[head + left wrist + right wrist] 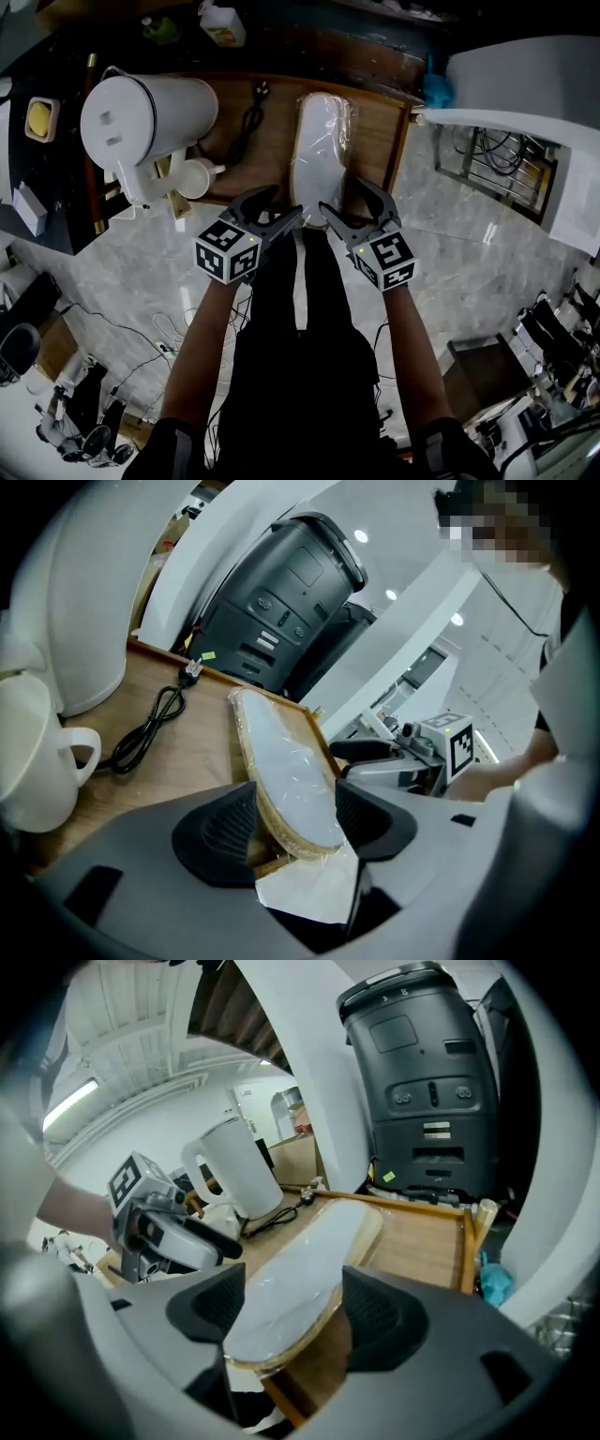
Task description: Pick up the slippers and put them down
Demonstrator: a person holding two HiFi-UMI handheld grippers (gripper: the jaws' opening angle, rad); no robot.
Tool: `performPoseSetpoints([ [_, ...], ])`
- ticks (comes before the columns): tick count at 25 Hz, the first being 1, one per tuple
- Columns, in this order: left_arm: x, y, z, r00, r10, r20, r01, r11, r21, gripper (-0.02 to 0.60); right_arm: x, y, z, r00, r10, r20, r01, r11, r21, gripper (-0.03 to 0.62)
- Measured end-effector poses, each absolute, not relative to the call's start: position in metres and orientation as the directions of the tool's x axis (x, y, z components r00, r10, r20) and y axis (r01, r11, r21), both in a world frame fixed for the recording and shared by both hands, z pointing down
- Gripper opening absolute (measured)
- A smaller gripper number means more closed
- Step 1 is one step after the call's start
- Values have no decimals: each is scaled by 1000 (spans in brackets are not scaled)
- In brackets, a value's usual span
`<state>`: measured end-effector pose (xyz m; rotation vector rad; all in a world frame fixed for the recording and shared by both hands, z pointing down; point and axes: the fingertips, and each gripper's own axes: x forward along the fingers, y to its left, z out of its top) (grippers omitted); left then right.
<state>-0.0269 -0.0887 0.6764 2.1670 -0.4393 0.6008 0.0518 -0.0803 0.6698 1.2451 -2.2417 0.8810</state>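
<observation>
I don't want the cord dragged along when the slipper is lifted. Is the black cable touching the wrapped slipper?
Apart. The left gripper view shows a strip of bare wooden top between the black cable and the wrapped slipper; the head view agrees.

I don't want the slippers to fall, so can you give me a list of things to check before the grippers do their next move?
1. Slippers lying flat on the wooden tray: ok.
2. Left gripper jaws apart, with the slippers' near end between them: ok.
3. Right gripper jaws apart, with the same end between them: ok.
4. Mug and black cable apart from the slippers: ok.
5. White kettle off to the side, away from both grippers: ok.
6. Plastic wrap whole all the way round the slippers: cannot tell.
</observation>
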Motion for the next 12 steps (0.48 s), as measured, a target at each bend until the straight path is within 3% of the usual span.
performPoseSetpoints([
  [12,-23,-106,718,790,-107,603,-559,-528,639,257,68,-90,711,-471,-597,649,-876,234,-421,327],
])
